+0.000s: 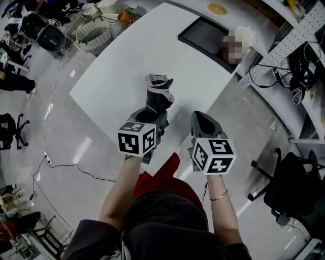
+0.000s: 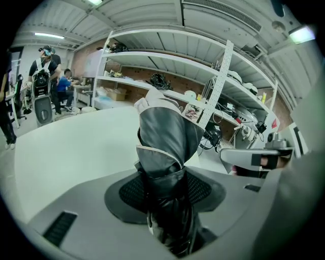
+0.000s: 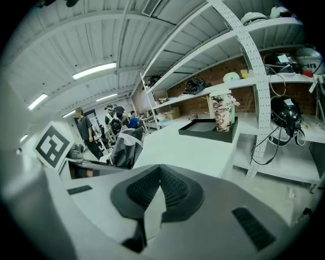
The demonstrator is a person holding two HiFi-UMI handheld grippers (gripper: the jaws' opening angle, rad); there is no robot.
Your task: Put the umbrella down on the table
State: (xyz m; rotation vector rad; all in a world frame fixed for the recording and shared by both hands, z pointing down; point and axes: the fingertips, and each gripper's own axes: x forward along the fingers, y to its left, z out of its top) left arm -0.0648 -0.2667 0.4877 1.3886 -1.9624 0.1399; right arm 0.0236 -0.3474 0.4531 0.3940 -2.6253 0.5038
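Note:
A folded black umbrella (image 1: 158,96) with pale trim sticks up and forward out of my left gripper (image 1: 152,119), which is shut on its lower part. In the left gripper view the umbrella (image 2: 165,147) fills the space between the dark pads of that gripper (image 2: 165,200) and hangs over the near edge of the white table (image 2: 66,147). My right gripper (image 1: 202,121) is beside it on the right, by the table (image 1: 137,56) edge. Its jaws meet with nothing between them in the right gripper view (image 3: 158,195), where the umbrella (image 3: 127,147) shows at left.
A black tray (image 1: 203,35) lies at the table's far side, with a patterned upright object (image 3: 223,114) at it. A yellow disc (image 1: 217,8) lies beyond. A white basket (image 1: 94,35) stands on the floor far left. Shelving (image 1: 299,35) and office chairs (image 1: 294,188) are at right. People (image 2: 45,76) stand far off.

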